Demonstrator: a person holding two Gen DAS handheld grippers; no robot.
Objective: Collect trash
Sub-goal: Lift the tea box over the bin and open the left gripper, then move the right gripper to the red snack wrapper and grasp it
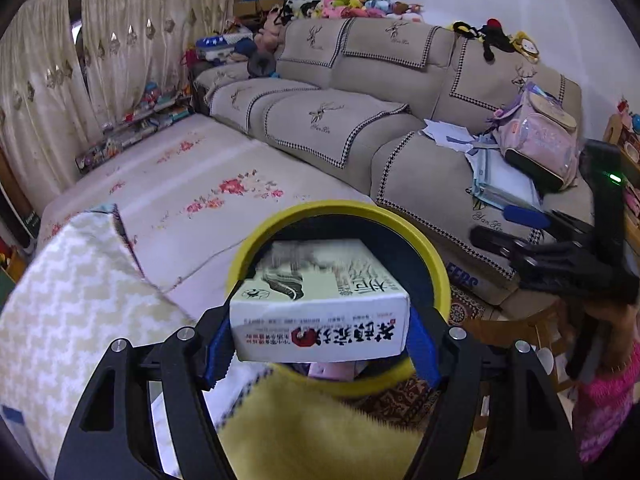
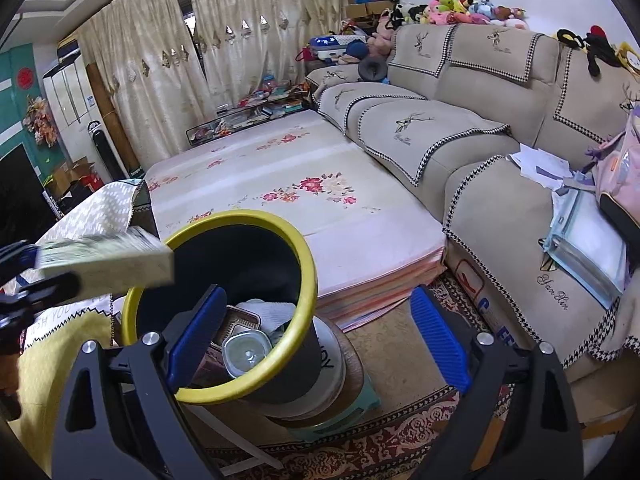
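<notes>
Left wrist cam: left gripper (image 1: 320,344) has its blue pads clamped on a white cardboard box with red lettering (image 1: 320,308), right over the yellow-rimmed black trash bin (image 1: 436,268).

Right wrist cam: right gripper (image 2: 316,344) gaping wide, nothing in it, beside that bin (image 2: 308,280); box (image 2: 108,258) pokes over the rim.

Count, both wrist views:
- Tools: 2, the left tool (image 1: 320,344) at lower centre and the right tool (image 2: 316,336) at lower centre.
- Cardboard box (image 1: 320,316): 1, lower centre.
- Yellow-rimmed bin (image 2: 224,304): 1, lower left.
- Sofa (image 1: 384,120): 1, upper right.
- Pink backpack (image 1: 540,136): 1, right.
- Plush toys (image 1: 352,4), top: a heap, too small to count.
</notes>
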